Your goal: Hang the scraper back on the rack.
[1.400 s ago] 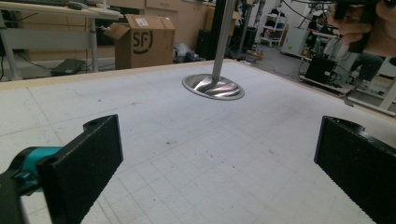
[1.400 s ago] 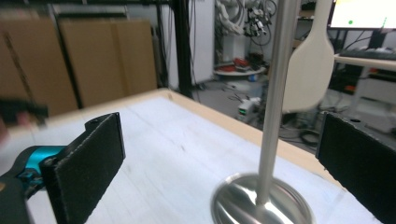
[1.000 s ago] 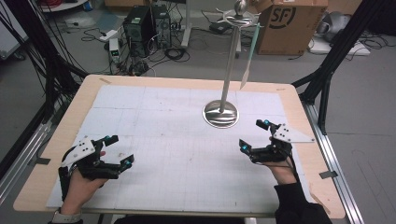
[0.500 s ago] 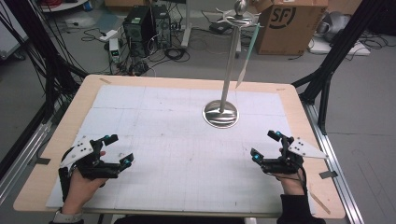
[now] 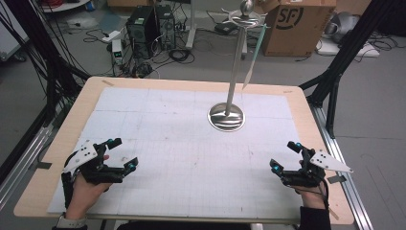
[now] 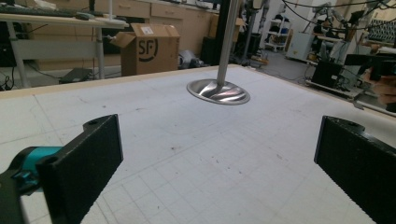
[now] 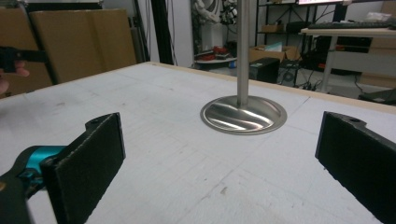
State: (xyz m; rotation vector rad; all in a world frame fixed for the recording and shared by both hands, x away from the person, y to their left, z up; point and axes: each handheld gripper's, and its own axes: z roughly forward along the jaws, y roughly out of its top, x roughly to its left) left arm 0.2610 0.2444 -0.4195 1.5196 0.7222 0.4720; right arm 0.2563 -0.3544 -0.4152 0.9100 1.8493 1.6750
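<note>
A metal stand (image 5: 226, 117) with a round shiny base and a tall pole rises from the white gridded mat (image 5: 167, 124); a pale strip (image 5: 252, 60) hangs from its top ring. My left gripper (image 5: 123, 153) rests at the near left of the mat, open and holding nothing. At the near right my right gripper (image 5: 284, 156) is also open and holds nothing. In the left gripper view the stand base (image 6: 218, 91) lies ahead between the spread jaws of my left gripper (image 6: 219, 140). The right gripper view shows the base (image 7: 243, 114) beyond the wide-apart jaws of my right gripper (image 7: 219, 135).
The wooden table edge (image 5: 316, 143) frames the mat. A cardboard box (image 5: 297, 24), computer cases (image 5: 143, 24) and cables lie on the floor behind the table. Black frame posts (image 5: 335, 72) stand at the right.
My right gripper has drawn back from near the stand toward the near right corner of the table. The left gripper has stayed put.
</note>
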